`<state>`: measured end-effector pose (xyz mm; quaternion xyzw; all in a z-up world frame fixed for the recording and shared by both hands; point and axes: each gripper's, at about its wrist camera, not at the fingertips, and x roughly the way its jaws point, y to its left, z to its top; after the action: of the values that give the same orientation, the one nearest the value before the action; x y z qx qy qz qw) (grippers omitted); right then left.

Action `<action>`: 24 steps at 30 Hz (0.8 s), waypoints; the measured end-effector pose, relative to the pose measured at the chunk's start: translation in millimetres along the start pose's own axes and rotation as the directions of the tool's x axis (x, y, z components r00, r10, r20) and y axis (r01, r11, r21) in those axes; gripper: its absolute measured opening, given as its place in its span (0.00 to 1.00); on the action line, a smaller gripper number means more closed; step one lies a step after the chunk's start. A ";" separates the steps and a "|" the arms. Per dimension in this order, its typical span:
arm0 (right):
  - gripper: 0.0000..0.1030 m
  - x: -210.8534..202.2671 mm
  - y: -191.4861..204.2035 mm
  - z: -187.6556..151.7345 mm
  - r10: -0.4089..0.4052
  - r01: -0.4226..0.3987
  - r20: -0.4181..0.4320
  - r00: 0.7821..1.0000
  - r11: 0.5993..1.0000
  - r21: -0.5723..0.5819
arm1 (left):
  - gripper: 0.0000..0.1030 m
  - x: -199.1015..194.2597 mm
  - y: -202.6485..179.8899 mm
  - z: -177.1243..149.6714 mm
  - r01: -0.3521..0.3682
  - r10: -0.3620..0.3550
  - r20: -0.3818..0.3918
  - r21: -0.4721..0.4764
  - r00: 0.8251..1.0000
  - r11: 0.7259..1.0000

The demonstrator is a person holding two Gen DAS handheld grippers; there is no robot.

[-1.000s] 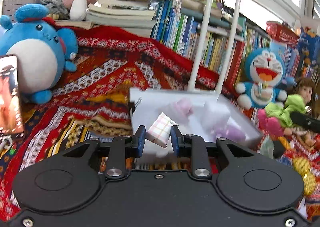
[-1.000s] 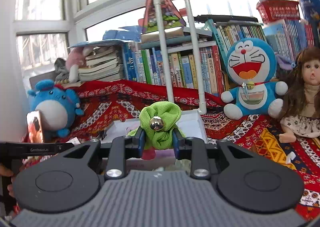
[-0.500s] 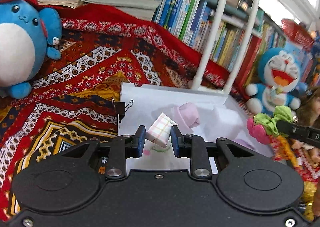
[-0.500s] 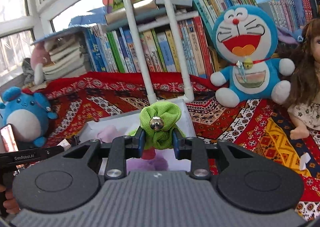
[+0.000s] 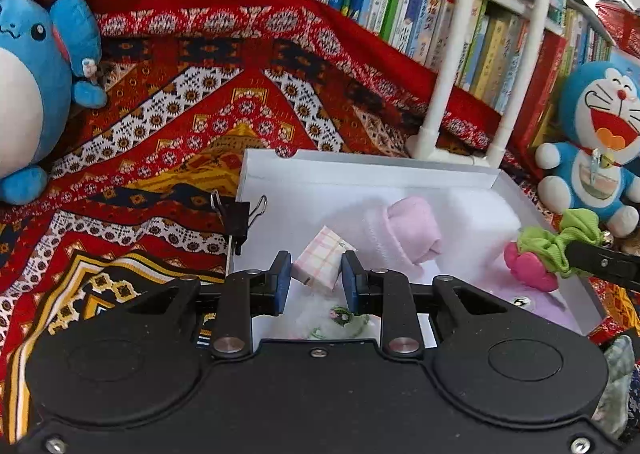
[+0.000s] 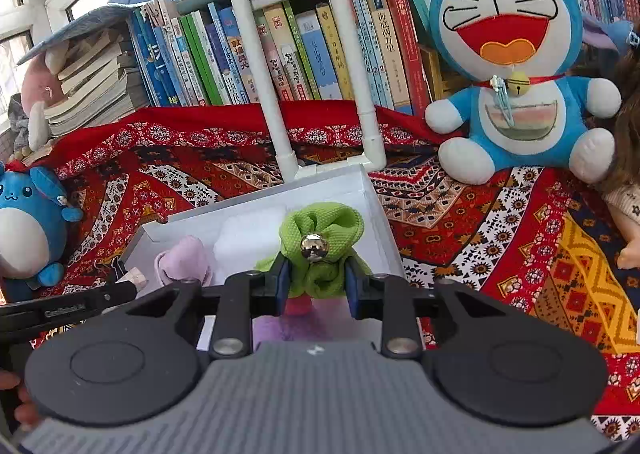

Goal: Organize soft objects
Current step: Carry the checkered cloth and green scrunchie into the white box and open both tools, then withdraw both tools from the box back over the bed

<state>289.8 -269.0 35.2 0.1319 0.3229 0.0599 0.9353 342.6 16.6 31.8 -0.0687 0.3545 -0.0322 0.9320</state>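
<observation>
Hovering over the white box (image 5: 368, 174), the left tongs (image 5: 311, 278) were clamped on a pink checked pouch (image 5: 322, 260) near its left edge; the right tongs (image 6: 314, 280) were clamped on a green bow (image 6: 320, 232), each apparently poised for dropping inside.

Right gripper (image 6: 314, 282) clamped green fabric flower (image 6: 320, 250), silver bead at centre, above white box (image 6: 376, 210). Pink rolled sock (image 6: 184, 260) lay inside box. Left gripper (image 6: 68, 308) entered from left. Doraemon plush (image 6: 516, 62) sat on patterned cloth (image 6: 460, 214) before books.
</observation>
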 end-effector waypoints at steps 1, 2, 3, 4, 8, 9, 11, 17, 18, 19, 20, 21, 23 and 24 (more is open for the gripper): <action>0.32 0.4 -0.2 0.2 0.001 -0.001 -0.002 1.000 1.000 -0.001 | 0.25 1.9 0.0 -0.8 0.002 -0.002 -0.006 0.000 1.000 1.000; 0.33 1.0 0.0 0.2 0.001 -0.001 -0.005 1.000 1.000 -0.004 | 0.25 3.2 -0.2 -1.5 0.001 -0.001 -0.009 0.002 1.000 1.000; 0.34 1.8 -0.2 0.3 0.000 0.000 -0.010 1.000 1.000 -0.007 | 0.25 4.1 -0.6 -2.4 -0.003 0.003 -0.011 0.009 1.000 1.000; 0.34 2.6 -0.3 0.1 0.000 0.000 -0.014 1.000 1.000 -0.007 | 0.25 3.5 -1.3 -2.9 -0.005 0.005 -0.008 0.012 1.000 1.000; 0.42 0.4 -2.1 0.4 0.018 -0.018 -0.014 1.000 1.000 0.013 | 0.30 -2.7 -2.4 -2.5 -0.003 0.003 0.002 0.020 1.000 1.000; 0.43 -1.7 -1.9 0.7 0.027 -0.027 -0.011 1.000 1.000 0.014 | 0.32 -5.2 -2.8 -2.7 -0.004 0.003 0.007 0.024 1.000 1.000; 0.47 -6.8 -0.6 1.4 0.035 -0.035 -0.003 0.999 0.999 0.008 | 0.39 -10.9 -4.3 -3.4 -0.008 0.008 0.018 0.034 1.000 0.999; 0.61 -28.3 5.4 3.3 0.071 -0.070 0.037 0.997 0.997 -0.021 | 0.49 -35.4 -6.9 -6.6 0.016 -0.019 0.061 0.045 0.998 0.999; 0.62 -33.2 7.2 3.1 0.076 -0.075 0.045 0.996 0.997 -0.031 | 0.50 -40.8 -7.8 -7.5 0.023 -0.026 0.073 0.050 0.997 0.998; 0.63 -37.9 8.9 3.0 0.083 -0.081 0.053 0.995 0.996 -0.041 | 0.52 -46.8 -8.5 -8.2 0.033 -0.038 0.084 0.056 0.996 0.998; 0.64 -42.3 10.3 2.6 0.089 -0.086 0.060 0.994 0.995 -0.050 | 0.55 -51.9 -8.9 -8.8 0.043 -0.048 0.092 0.059 0.995 0.997; 0.65 -47.0 12.1 2.4 0.097 -0.093 0.066 0.993 0.994 -0.061 | 0.56 -58.0 -9.1 -9.9 0.054 -0.059 0.100 0.061 0.993 0.997; 0.67 -57.9 15.1 0.9 0.109 -0.103 0.083 0.991 0.991 -0.082 | 0.63 -68.8 -9.5 -11.5 0.072 -0.079 0.111 0.065 0.991 0.995; 0.68 -63.2 16.4 0.0 0.115 -0.106 0.091 0.989 0.990 -0.092 | 0.64 -74.1 -9.2 -12.6 0.080 -0.087 0.117 0.064 0.989 0.995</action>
<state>239.7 -265.7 77.1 0.1117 0.2668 0.1192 0.9498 278.8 14.2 72.4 -0.0577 0.2938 -0.0776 0.9510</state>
